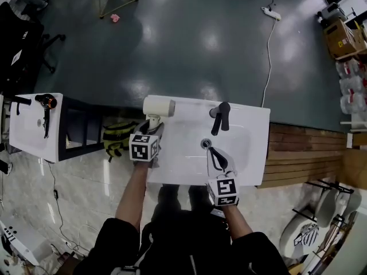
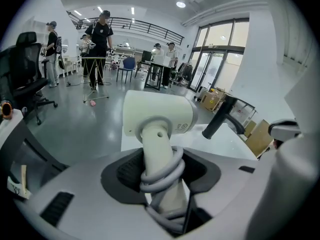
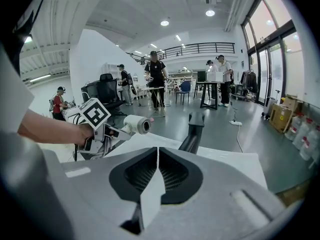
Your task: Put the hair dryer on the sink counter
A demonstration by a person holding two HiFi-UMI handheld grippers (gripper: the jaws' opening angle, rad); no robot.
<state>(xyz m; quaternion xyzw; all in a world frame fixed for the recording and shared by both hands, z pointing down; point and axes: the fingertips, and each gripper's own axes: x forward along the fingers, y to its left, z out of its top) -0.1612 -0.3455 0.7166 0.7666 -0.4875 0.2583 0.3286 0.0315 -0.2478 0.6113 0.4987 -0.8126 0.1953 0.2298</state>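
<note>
A white hair dryer (image 1: 159, 106) with its grey cord wound round the handle (image 2: 161, 171) is over the back left corner of the white sink counter (image 1: 252, 125). My left gripper (image 1: 150, 128) is shut on that handle, with the dryer's body (image 2: 157, 113) upright past the jaws. From the right gripper view the dryer (image 3: 135, 125) looks slightly raised off the counter top. My right gripper (image 1: 217, 158) is shut on nothing, low over the basin near the drain (image 1: 205, 144); its jaws meet (image 3: 157, 170) in front of the black faucet (image 3: 193, 133).
The black faucet (image 1: 221, 117) stands at the back of the basin. A second white counter (image 1: 31, 136) at the left holds a black hair dryer (image 1: 46, 104). A yellow-black bag (image 1: 117, 137) lies between the counters. A wooden platform (image 1: 304, 153) is at the right. People stand far behind.
</note>
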